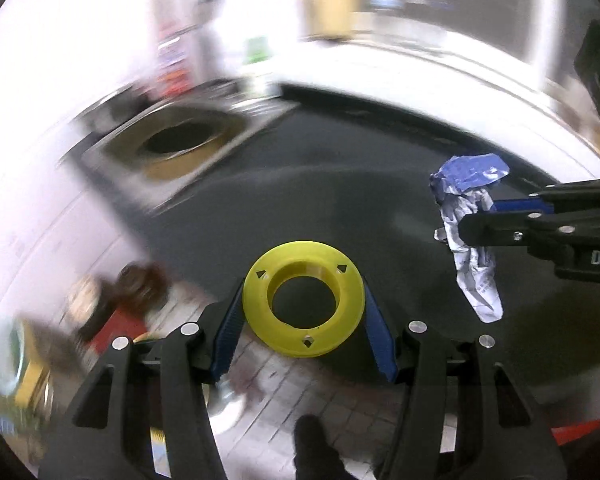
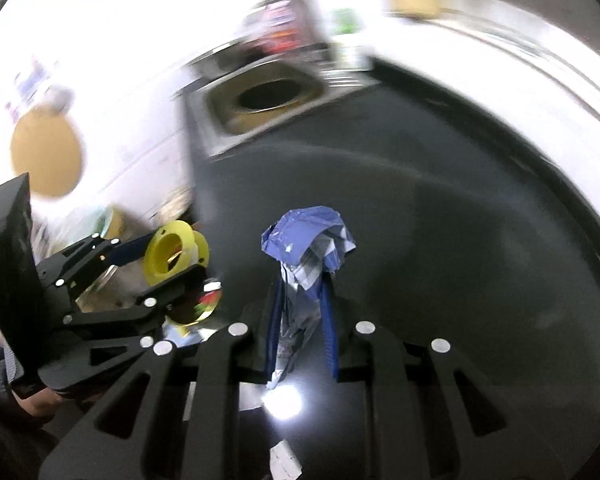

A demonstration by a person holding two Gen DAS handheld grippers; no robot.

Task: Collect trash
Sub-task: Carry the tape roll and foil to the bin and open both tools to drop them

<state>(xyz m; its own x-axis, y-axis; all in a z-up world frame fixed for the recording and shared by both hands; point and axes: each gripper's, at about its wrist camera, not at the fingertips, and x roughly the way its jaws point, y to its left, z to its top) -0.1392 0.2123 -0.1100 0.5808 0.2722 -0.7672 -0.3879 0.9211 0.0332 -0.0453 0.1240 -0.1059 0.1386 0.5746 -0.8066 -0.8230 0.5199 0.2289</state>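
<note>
The left tongs were clamped on a glossy yellow plastic ring with a wide centre hole, held between their blue ribbed pads. Just to their right, the right tongs pinched a crumpled blue-and-white printed paper wrapper, its blue end sticking up past the tips. Beyond both pairs lay a dark countertop, and farther ahead to the left a square metal-rimmed bin opening, blurred.
</note>
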